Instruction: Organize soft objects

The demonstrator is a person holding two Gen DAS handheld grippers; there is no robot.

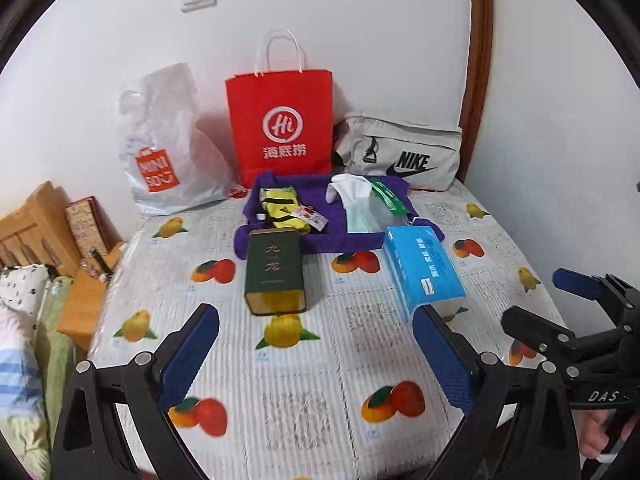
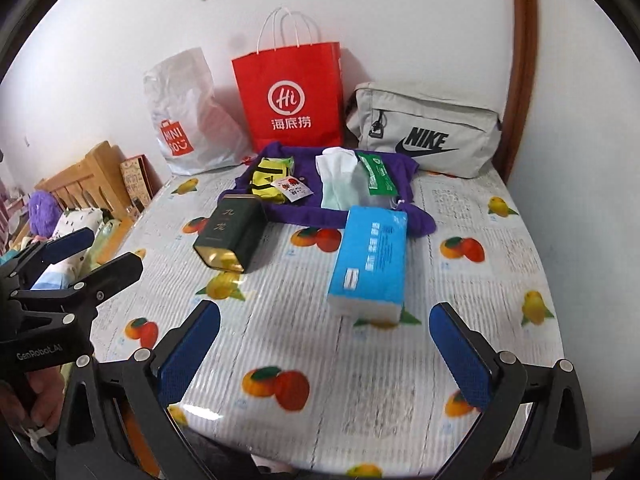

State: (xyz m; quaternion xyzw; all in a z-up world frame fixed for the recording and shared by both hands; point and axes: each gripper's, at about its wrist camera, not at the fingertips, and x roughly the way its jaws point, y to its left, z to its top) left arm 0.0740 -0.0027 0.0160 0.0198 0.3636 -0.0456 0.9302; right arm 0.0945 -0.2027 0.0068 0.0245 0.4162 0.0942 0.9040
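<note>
A purple cloth [image 1: 280,240] [image 2: 304,210] lies spread on the table's far half. On it rest a yellow and black sock pack [image 1: 280,206] [image 2: 270,178] and a clear bag of white and pale green fabric [image 1: 360,204] [image 2: 340,184]. A blue tissue pack [image 1: 424,268] [image 2: 370,256] lies in front of the cloth, a dark green tin [image 1: 274,270] [image 2: 230,238] to its left. My left gripper [image 1: 316,344] and right gripper [image 2: 324,344] hang open over the near table, nothing between their fingers.
Along the wall stand a white plastic bag [image 1: 168,148] [image 2: 184,120], a red paper bag [image 1: 282,120] [image 2: 292,96] and a grey pouch [image 1: 404,152] [image 2: 424,132]. The fruit-print tablecloth [image 1: 320,400] [image 2: 360,380] covers the table. Bedding and a wooden headboard [image 1: 28,228] lie left.
</note>
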